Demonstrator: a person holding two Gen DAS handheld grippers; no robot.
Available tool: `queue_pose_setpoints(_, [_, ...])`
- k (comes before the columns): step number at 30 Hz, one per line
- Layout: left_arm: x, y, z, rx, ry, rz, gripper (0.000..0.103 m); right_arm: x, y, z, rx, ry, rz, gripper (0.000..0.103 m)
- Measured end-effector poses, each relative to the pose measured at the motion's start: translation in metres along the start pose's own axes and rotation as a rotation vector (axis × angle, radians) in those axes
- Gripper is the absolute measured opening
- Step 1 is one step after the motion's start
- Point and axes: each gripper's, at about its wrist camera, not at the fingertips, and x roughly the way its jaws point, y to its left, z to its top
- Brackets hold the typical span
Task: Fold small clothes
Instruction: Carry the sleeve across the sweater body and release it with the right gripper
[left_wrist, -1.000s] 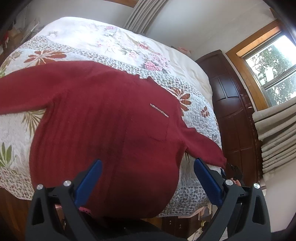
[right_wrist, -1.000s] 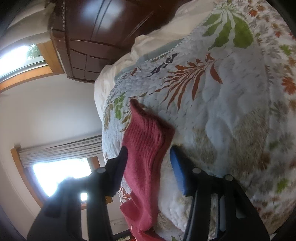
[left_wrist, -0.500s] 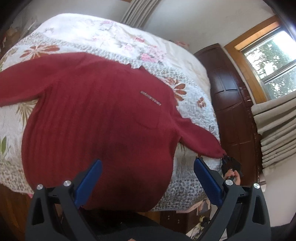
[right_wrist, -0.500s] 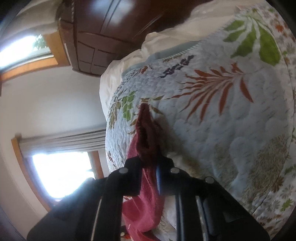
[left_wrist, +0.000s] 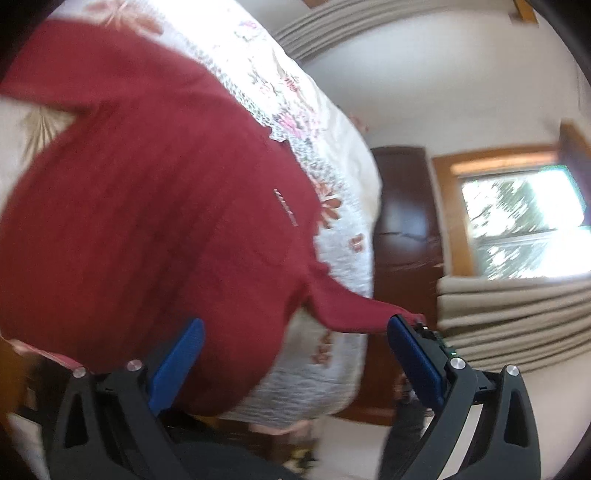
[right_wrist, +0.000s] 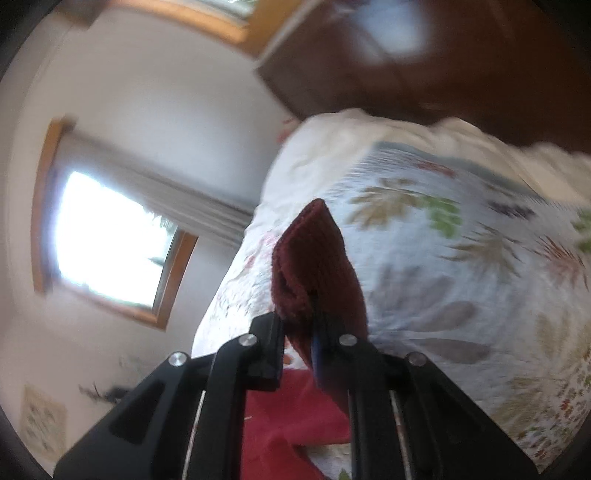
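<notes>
Garments: one red knitted sweater (left_wrist: 155, 221) was seen, spread flat across the bed, its ribbed body rounded at the hem and one small pale label stitched on the chest
Sleeves: two were counted in the left wrist view; one lay out toward the upper left, the other was drawn taut off the right side of the bed
Sleeve cuff (right_wrist: 314, 266): thick, dark red, folded to a blunt point, raised above the quilt
Right gripper (right_wrist: 299, 332): its jaws were clamped on the sleeve cuff, the knit bunched between two black fingers
Left gripper (left_wrist: 295, 354): its jaws were spread wide, nothing held; two blue flat pads (left_wrist: 177, 365) were seen over the sweater's hem, contact could not be told
Quilt (right_wrist: 461, 266): one, white, stitched in puffed cells, printed with leaves and flowers
Windows: two wood-framed ones were seen in the right wrist view
Curtain (left_wrist: 517, 317): beige, in soft pleats
Wardrobe (left_wrist: 406, 221): one, dark polished wood, panelled
</notes>
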Motion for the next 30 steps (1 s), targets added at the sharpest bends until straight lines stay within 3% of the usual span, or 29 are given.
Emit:
queue_pose_setpoints(2, [-0.005,0.005,0.002,-0.009,-0.008,-0.049,0.099,0.005,0.035,-0.007,-0.064,0.019,0.020,0.011])
queue_pose_setpoints(5, [-0.018,0.009,0.008,0.025,-0.046,-0.040,0.099,0.016,0.092,-0.023,-0.177,0.042,0.039,0.011])
queue_pose_setpoints(10, [-0.028,0.030,0.028,-0.019,0.008,-0.055,0.099,0.042,0.179,-0.065,-0.372,0.086,0.045,0.011])
queue_pose_setpoints(17, [-0.059,0.051,0.067,-0.010,-0.011,-0.144,0.099,0.102,0.281,-0.168,-0.599,0.204,0.045,0.011])
queue_pose_setpoints(24, [-0.070,0.074,0.124,-0.052,-0.049,-0.205,0.099,0.175,0.331,-0.304,-0.794,0.345,-0.032,0.011])
queue_pose_setpoints(30, [-0.039,0.081,0.179,0.003,0.015,-0.247,0.099,0.244,0.316,-0.419,-0.948,0.463,-0.197,0.011])
